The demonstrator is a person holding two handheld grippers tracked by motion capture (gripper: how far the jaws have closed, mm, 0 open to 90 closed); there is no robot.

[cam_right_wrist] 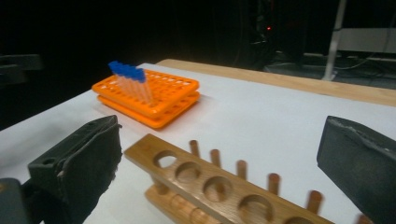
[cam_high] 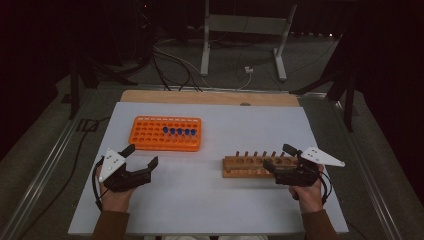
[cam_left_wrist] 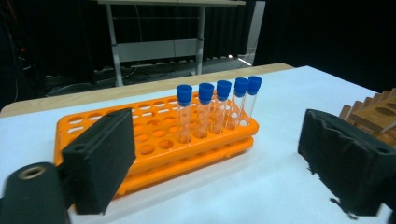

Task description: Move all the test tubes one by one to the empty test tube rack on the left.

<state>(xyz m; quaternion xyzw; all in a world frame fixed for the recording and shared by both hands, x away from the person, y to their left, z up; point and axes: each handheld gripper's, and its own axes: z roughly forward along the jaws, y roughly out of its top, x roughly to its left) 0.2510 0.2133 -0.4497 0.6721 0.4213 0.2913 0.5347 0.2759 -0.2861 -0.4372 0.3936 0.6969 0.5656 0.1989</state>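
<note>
From the high view, a flat orange plastic rack of holes (cam_high: pixel 165 133) sits left of centre on the white table (cam_high: pixel 210 200), five blue-capped clear tubes (cam_high: pixel 179 131) upright in it; a brown wooden rack with pegs (cam_high: pixel 250 166) lies right. The left gripper (cam_high: pixel 142 159) gapes wide, empty.

The left gripper view faces the tubes (cam_left_wrist: pixel 216 109).

In the right gripper view, the right gripper (cam_right_wrist: pixel 219 175) spreads wide over the wooden rack (cam_right_wrist: pixel 205 184), touching nothing.

An orange plastic tube rack (cam_high: pixel 165 133) lies flat on the far left of the white worktop (cam_high: pixel 210 200), holding five clear test tubes with blue caps (cam_left_wrist: pixel 215 108) upright in one row. A wooden peg-and-hole rack (cam_high: pixel 252 166) sits empty at the near right.
</note>
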